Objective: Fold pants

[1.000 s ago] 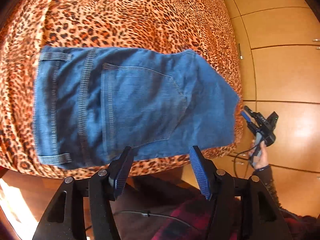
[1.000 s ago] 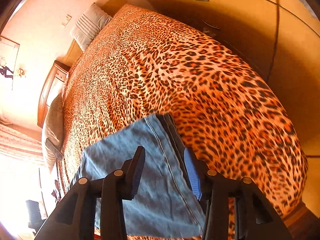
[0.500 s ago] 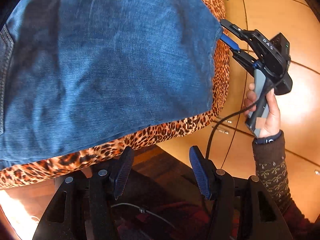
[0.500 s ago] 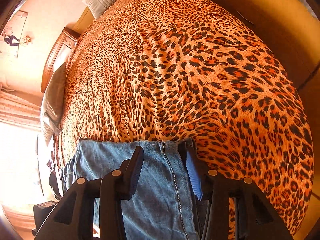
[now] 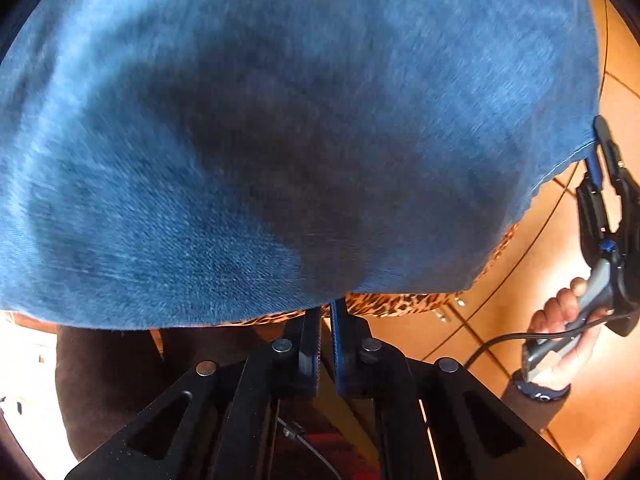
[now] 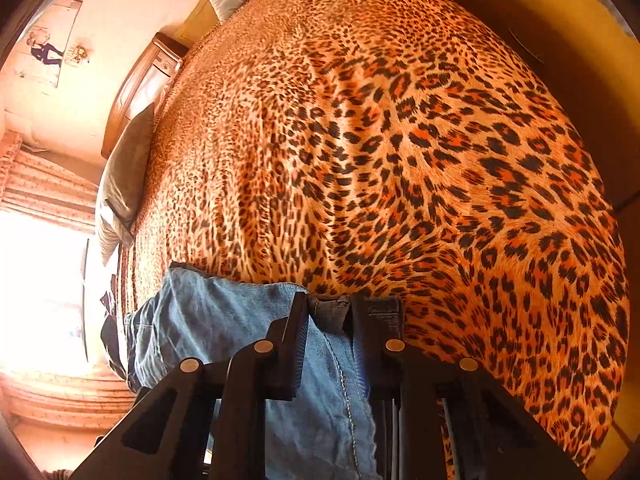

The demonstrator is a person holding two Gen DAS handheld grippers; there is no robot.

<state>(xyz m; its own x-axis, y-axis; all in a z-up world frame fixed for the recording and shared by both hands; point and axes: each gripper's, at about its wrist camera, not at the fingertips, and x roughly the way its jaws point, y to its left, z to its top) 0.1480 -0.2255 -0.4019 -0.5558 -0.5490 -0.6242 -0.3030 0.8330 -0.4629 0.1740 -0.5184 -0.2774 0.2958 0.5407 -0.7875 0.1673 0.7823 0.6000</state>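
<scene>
L tongs [image 5: 326,309] are clenched: the jaws have just been closing and now stand pad to pad w/ barely a slit. Tips sit right at the near edge of the pants [image 5: 280,120]. Can't tell if any denim is actually caught there; the edge hides the tip ends. In my L view the pants fill nearly the whole frame, blue denim, blurry, dark shadow patch in the middle. They lie flat on the leopard bedspread [image 6: 400,140], at the foot-end corner of the bed, w/ only a thin strip of print showing under the near edge.

R tongs [image 6: 329,305] are grasping the pants. Their jaws have just been closing too, and a bunched, doubled-over bit of denim edge is pinched between the pads and fills the gap. A stitched seam runs down from there toward the cam. The rest of the pants spreads to the left of the R tongs, lighter blue in this view.

From the L cam the R tongs show at the far right, at the denim's right corner, held by a hand [image 5: 564,320] w/ a watch [image 5: 540,394] on the wrist and a cable trailing off. Wood cabinet fronts [image 5: 520,300] are behind it. Two pillows [image 6: 128,168] are at the far end of the bed.
</scene>
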